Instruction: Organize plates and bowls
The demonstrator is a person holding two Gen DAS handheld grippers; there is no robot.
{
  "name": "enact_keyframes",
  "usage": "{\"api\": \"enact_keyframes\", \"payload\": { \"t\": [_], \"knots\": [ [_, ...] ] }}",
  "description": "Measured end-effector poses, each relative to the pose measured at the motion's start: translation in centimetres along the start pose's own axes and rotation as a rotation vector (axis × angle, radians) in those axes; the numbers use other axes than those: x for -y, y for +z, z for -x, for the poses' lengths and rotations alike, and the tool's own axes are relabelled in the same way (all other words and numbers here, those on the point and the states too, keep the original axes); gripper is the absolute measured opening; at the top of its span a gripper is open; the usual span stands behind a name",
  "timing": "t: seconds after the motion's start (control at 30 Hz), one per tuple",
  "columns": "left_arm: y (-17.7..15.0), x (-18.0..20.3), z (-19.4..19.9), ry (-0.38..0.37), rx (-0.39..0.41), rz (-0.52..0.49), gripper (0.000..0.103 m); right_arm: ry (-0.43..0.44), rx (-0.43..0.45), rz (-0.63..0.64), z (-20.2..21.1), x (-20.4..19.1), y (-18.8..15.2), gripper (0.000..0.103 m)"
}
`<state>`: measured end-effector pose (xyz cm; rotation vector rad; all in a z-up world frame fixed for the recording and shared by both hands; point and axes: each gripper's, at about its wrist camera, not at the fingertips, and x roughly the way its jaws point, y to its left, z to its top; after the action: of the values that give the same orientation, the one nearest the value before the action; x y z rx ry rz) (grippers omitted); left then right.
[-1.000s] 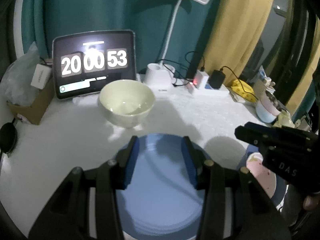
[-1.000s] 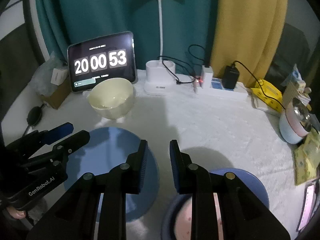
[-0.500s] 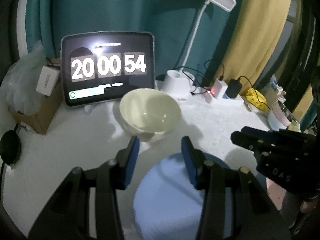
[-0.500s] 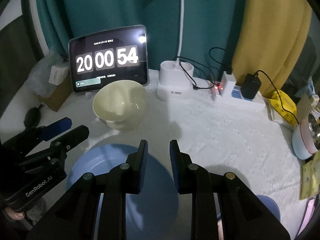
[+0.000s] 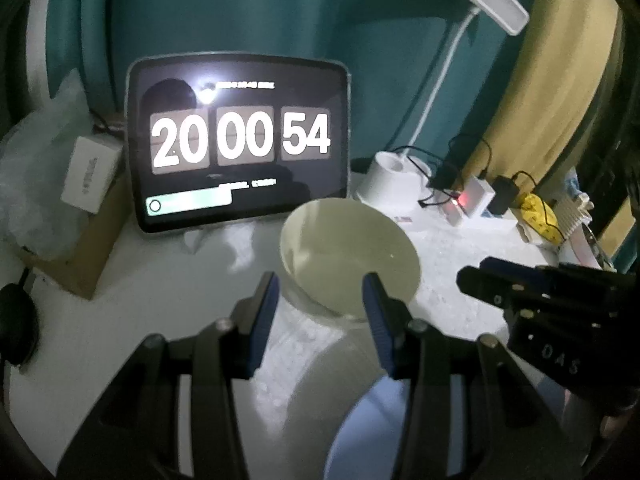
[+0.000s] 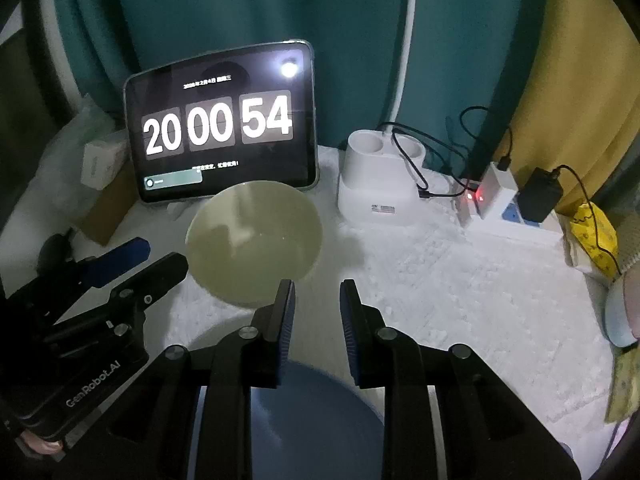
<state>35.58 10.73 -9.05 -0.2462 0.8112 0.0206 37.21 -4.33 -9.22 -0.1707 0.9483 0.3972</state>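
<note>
One cream bowl (image 5: 350, 256) sits before the tablet (image 5: 240, 148), one blue plate (image 6: 316, 416) lies nearer, and two grippers, left (image 5: 320, 316) and right (image 6: 317, 316), hover with jaws apart, empty.

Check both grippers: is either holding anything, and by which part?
Nothing is held. The left gripper and right gripper both stand open and empty near the cream bowl.

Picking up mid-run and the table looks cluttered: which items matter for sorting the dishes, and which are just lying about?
For the job:
cream bowl
blue plate

Lying about:
tablet clock
lamp base
power strip
cardboard box
yellow packet
</note>
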Motion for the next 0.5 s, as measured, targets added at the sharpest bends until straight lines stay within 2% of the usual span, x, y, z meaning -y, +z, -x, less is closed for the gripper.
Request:
{"api": "enact_keyframes", "payload": {
  "t": [0.23, 0.27, 0.33, 0.5],
  "knots": [
    [0.7, -1.2, -3.2, -0.007, -0.033, 0.025, 0.045, 0.010, -0.040, -0.040, -3.6, 0.2, 0.5, 0.026],
    [0.7, -1.3, -3.8, -0.007, -0.041, 0.027, 0.045, 0.012, -0.044, -0.044, -4.0, 0.2, 0.5, 0.027],
    [0.7, -1.4, -4.6, -0.004, -0.049, 0.025, 0.045, 0.015, -0.049, -0.049, -4.9, 0.2, 0.5, 0.038],
    [0.6, -1.8, -6.3, 0.021, -0.075, 0.025, 0.045, 0.033, -0.063, -0.068, -6.8, 0.1, 0.8, 0.040]
  ]
}}
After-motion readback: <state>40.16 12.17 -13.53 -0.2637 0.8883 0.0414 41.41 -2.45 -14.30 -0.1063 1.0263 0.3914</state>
